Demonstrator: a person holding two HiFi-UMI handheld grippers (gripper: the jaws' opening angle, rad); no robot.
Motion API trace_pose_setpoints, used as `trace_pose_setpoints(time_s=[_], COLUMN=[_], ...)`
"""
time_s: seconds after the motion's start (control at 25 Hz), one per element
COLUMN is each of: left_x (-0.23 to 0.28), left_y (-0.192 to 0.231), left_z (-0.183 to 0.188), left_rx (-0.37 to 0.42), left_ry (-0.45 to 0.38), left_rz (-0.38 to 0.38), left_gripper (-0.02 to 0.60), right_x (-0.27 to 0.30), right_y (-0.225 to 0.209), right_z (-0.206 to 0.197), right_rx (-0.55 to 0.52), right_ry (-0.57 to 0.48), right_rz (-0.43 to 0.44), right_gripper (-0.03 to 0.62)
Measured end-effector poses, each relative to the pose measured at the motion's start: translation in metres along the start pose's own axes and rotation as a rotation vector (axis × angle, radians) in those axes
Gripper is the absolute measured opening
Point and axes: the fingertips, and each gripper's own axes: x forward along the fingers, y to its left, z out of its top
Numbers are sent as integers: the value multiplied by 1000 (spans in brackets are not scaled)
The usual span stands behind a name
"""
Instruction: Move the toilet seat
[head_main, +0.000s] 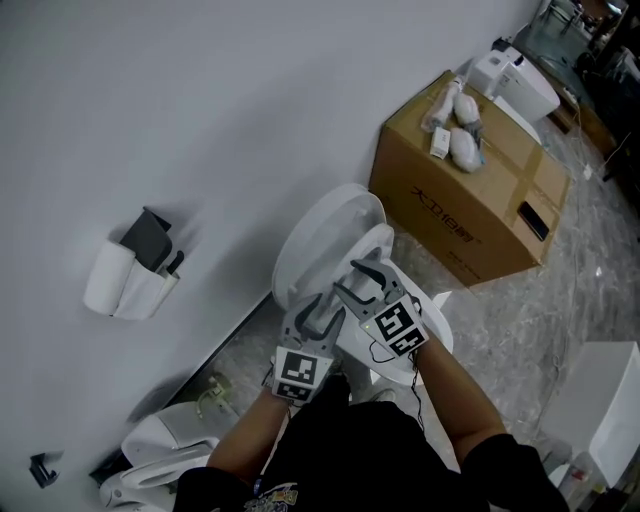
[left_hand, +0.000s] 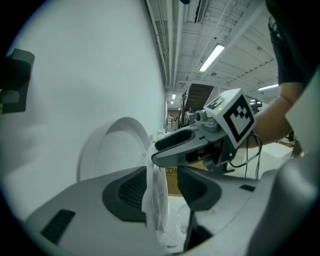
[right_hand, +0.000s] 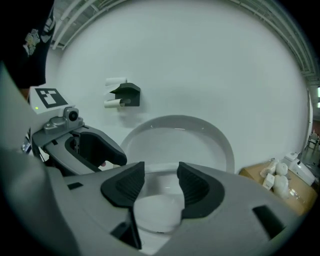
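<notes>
The white toilet stands against the wall with its lid (head_main: 322, 225) raised. The seat (head_main: 378, 246) leans half up in front of the lid. My left gripper (head_main: 318, 312) reaches the seat from below. In the left gripper view the thin seat rim (left_hand: 159, 192) stands edge-on between the jaws of the left gripper (left_hand: 164, 187); the left pad lies against it and the right pad stands off, so the jaws are open. My right gripper (head_main: 362, 278) hovers beside it, open. In the right gripper view the right gripper (right_hand: 161, 182) looks down at the bowl (right_hand: 156, 212) with nothing gripped.
A cardboard box (head_main: 470, 200) with wrapped items on top stands right of the toilet. A paper holder (head_main: 130, 270) hangs on the wall at left. Another white fixture (head_main: 160, 450) lies on the floor at lower left, and a white box (head_main: 605, 400) at lower right.
</notes>
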Motion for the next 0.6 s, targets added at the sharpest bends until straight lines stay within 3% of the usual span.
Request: trace_pose_setpoints(time_s=[0.4,0.6], left_x=[-13,-18], left_y=[13,15], left_z=[13,16], left_rx=[8,-11], left_ry=[-34,-41], left_rz=[-64,-83], left_gripper=[175,134], right_x=[14,12], right_y=[-1,-1], right_z=[5,5], right_rx=[8,18], right_ry=[3,20], right_rz=[-1,-6], right_gripper=[218,218])
